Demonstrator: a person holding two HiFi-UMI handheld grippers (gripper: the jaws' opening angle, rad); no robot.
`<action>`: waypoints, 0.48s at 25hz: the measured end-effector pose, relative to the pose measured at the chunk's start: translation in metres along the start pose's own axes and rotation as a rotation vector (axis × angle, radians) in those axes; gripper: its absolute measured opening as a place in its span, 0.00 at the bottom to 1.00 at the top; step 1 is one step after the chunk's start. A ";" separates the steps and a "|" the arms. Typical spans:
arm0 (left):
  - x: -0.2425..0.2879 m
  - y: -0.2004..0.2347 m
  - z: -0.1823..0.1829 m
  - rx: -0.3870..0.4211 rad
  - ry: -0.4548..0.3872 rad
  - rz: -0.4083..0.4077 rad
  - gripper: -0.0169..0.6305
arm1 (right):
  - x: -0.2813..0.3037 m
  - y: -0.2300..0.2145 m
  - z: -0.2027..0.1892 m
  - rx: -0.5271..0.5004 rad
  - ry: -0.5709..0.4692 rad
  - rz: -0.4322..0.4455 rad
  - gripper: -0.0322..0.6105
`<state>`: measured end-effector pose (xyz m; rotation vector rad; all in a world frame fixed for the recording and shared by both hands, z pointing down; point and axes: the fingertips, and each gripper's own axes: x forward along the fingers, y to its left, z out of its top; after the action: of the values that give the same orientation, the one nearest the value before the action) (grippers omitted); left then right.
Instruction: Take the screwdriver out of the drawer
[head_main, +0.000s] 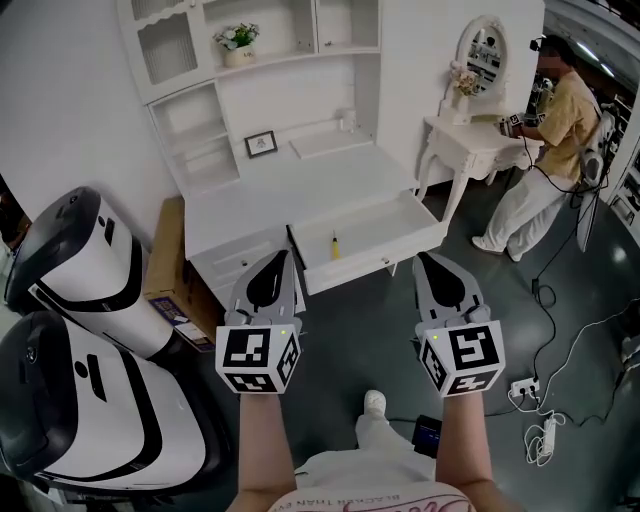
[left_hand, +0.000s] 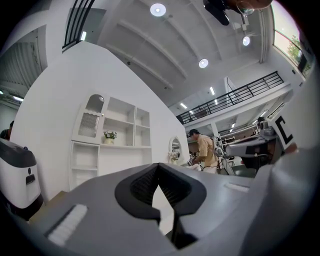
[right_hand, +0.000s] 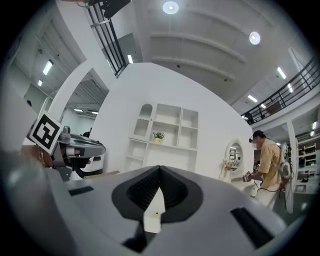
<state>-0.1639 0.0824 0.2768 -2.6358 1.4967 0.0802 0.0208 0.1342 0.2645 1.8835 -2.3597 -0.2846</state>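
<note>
A small yellow screwdriver (head_main: 335, 245) lies in the open white drawer (head_main: 372, 264) of the white desk (head_main: 300, 190). My left gripper (head_main: 278, 257) hovers in front of the drawer's left end with its jaws shut and empty. My right gripper (head_main: 428, 258) hangs off the drawer's right corner, also shut on nothing. In the right gripper view the screwdriver (right_hand: 156, 215) shows as a yellow speck through the gap behind the closed tips of the right gripper (right_hand: 160, 167). The left gripper (left_hand: 159, 165) looks at the shelf unit, tips together.
Two large white-and-black machines (head_main: 80, 270) (head_main: 70, 410) stand at the left beside a cardboard box (head_main: 165, 260). A person (head_main: 545, 150) works at a white dressing table (head_main: 470, 145) at the right. Cables and a power strip (head_main: 525, 390) lie on the dark floor.
</note>
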 end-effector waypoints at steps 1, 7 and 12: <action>0.013 0.000 -0.002 -0.002 0.004 0.004 0.04 | 0.010 -0.009 -0.003 0.003 0.003 0.003 0.06; 0.089 0.000 -0.014 -0.012 0.026 0.023 0.04 | 0.064 -0.062 -0.022 0.017 0.020 0.021 0.06; 0.150 -0.001 -0.023 -0.008 0.041 0.053 0.04 | 0.111 -0.100 -0.034 0.004 0.024 0.071 0.06</action>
<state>-0.0862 -0.0477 0.2848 -2.6198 1.5830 0.0375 0.0983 0.0018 0.2725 1.7896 -2.4075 -0.2498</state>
